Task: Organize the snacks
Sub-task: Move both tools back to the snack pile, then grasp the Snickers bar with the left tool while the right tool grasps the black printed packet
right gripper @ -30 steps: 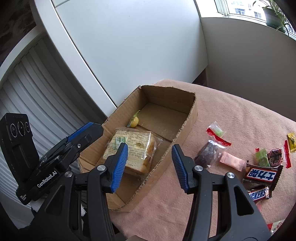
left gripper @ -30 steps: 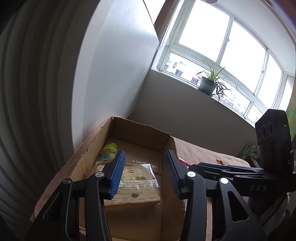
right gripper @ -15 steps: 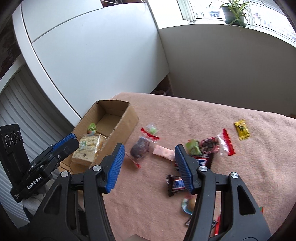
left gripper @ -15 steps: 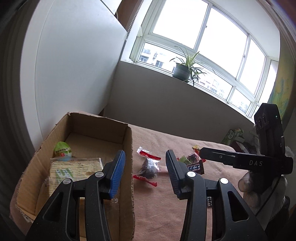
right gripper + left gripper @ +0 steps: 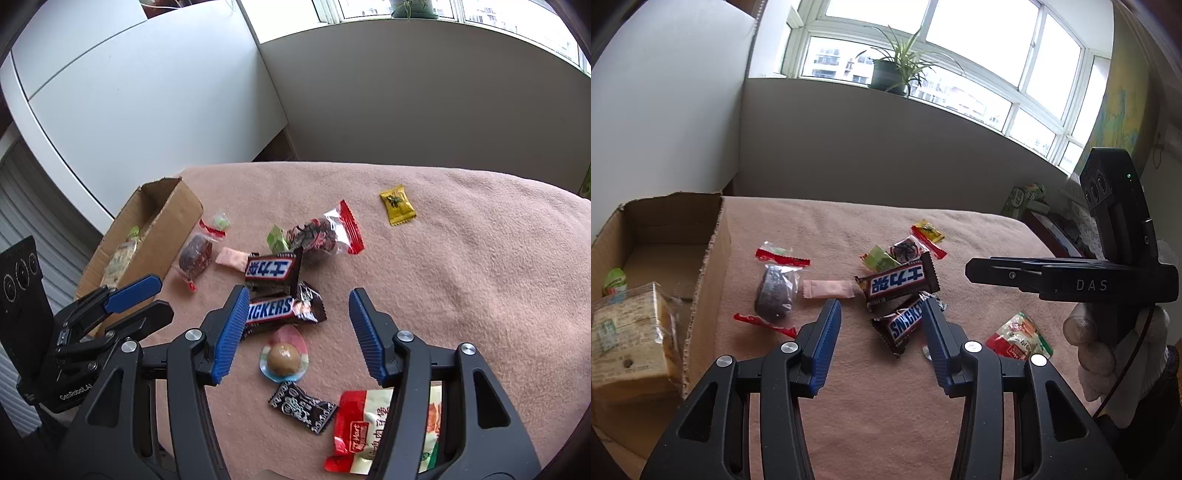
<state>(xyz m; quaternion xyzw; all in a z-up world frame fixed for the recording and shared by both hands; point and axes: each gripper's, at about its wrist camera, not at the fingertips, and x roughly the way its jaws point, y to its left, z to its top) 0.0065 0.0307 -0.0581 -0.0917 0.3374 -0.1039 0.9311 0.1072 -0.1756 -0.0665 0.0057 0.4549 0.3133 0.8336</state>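
Observation:
A cardboard box (image 5: 713, 258) stands at the left on a pink blanket and holds a wrapped sandwich (image 5: 628, 339) and a small green snack (image 5: 615, 282). Loose snacks lie to its right: two Snickers bars (image 5: 905, 325) (image 5: 280, 310), a dark date pack (image 5: 775, 291), a pink sachet (image 5: 827, 288), a yellow candy (image 5: 397, 205). My left gripper (image 5: 881, 328) is open and empty above the Snickers. My right gripper (image 5: 299, 328) is open and empty above a round candy (image 5: 282, 358).
The box also shows in the right wrist view (image 5: 162, 218). A black candy (image 5: 303, 406) and a red-and-white packet (image 5: 354, 428) lie near the right gripper. A wall and a window sill with a potted plant (image 5: 890, 74) lie beyond the blanket (image 5: 461, 258).
Both grippers have swung right, away from the box and over the pile of loose snacks. Both stayed open and empty.

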